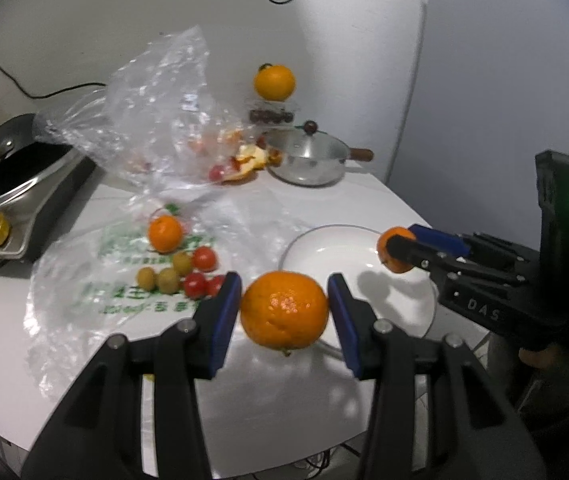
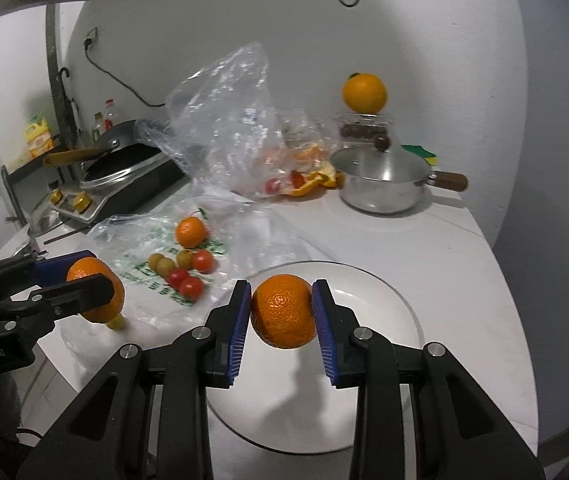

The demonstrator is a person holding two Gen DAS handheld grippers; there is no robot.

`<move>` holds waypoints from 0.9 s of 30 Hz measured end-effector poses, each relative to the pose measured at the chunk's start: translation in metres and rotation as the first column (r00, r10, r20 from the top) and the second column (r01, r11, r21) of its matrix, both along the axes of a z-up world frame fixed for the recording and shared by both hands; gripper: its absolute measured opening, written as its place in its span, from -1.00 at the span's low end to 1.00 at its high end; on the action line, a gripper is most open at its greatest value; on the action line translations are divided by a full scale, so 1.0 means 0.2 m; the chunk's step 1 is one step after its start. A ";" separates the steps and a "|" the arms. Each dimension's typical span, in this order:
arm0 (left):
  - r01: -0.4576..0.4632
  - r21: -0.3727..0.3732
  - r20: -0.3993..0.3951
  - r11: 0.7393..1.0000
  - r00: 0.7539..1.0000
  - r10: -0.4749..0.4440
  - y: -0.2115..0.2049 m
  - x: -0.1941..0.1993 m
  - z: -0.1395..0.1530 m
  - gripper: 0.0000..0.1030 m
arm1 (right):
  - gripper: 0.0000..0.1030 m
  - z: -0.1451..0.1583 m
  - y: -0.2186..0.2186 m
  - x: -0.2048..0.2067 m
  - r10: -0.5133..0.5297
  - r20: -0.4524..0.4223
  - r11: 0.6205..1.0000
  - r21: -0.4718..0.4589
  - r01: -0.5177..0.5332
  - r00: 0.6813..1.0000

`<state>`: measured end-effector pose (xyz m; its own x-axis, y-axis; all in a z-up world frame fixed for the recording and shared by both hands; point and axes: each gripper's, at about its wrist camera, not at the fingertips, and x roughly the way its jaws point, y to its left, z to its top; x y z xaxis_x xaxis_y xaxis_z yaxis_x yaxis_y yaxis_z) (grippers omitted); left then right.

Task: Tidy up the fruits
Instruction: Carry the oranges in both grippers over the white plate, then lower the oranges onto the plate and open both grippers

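Both grippers carry fruit: left gripper (image 1: 284, 312) clenched on an orange (image 1: 284, 310), right gripper (image 2: 281, 312) clenched on a mandarin (image 2: 283, 311), each pinched across the middle between the blue fingers (image 1: 226, 316). Plate (image 2: 384, 304) lies just under and ahead of the right fingers. Fruit looks light, soft-skinned, round, likely to roll; hold at the widest part, gently. Left view shows the right gripper side-on; right view shows a yellow bottle (image 2: 38, 138) far left of the fingers

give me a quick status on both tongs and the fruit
Left tongs shut on a mandarin. Right tongs shut on another mandarin, over the white plate. Nothing in the way.
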<state>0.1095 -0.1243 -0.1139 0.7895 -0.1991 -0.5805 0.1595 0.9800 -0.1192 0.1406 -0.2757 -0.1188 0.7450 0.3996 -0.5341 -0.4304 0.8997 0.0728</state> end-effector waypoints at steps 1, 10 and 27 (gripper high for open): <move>0.005 0.000 -0.003 1.000 1.000 -0.005 -0.03 0.01 0.00 -0.11 | -0.35 0.00 -0.03 0.00 -0.005 -0.001 1.000 0.002 0.005 1.000; 0.046 0.002 -0.036 0.999 0.998 -0.045 -0.20 0.08 -0.05 -0.11 | -0.35 -0.04 -0.19 0.00 -0.023 -0.015 1.000 -0.004 0.023 1.000; 0.087 -0.027 -0.152 0.996 0.984 -0.090 -0.37 0.23 -0.23 -0.11 | -0.35 -0.18 -0.28 0.04 0.037 -0.082 0.999 -0.010 -0.038 0.996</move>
<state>0.1561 -0.1991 -0.1609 0.6709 -0.2769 -0.6879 0.2238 0.9600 -0.1682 0.1481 -0.3313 -0.1556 0.6834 0.4193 -0.5976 -0.4565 0.8843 0.0984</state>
